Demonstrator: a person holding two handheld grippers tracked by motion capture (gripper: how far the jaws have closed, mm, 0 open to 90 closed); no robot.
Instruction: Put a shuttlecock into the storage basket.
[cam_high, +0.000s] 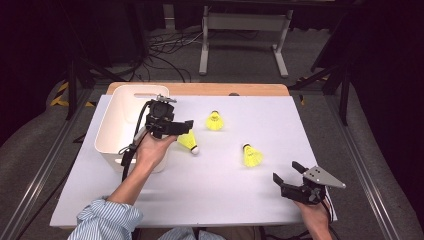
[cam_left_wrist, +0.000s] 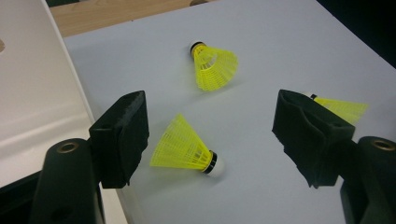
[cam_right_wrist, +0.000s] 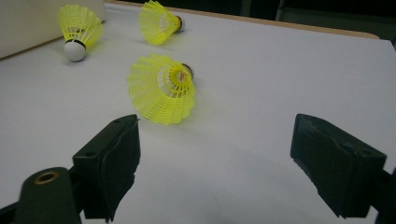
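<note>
Three yellow shuttlecocks lie on the white table sheet (cam_high: 220, 192). The nearest to the bin (cam_high: 189, 141) (cam_left_wrist: 184, 147) lies on its side, its white cork toward the person. My left gripper (cam_high: 182, 131) (cam_left_wrist: 211, 109) hovers open just over it, with the shuttlecock between and beyond the jaws, untouched. A second shuttlecock (cam_high: 214, 121) (cam_left_wrist: 215, 67) (cam_right_wrist: 156, 21) lies farther back. The third (cam_high: 251, 155) (cam_right_wrist: 161, 88) (cam_left_wrist: 343, 108) lies mid-right. My right gripper (cam_high: 286, 171) (cam_right_wrist: 217, 123) stands open near the front right corner, empty, a short way from this third shuttlecock.
A white plastic bin (cam_high: 107, 125) (cam_left_wrist: 28, 93) (cam_right_wrist: 28, 28) stands at the left side of the table, right beside my left hand. A wooden table edge (cam_high: 200, 88) runs along the back. Floor cables and a desk frame (cam_high: 245, 30) lie beyond the table.
</note>
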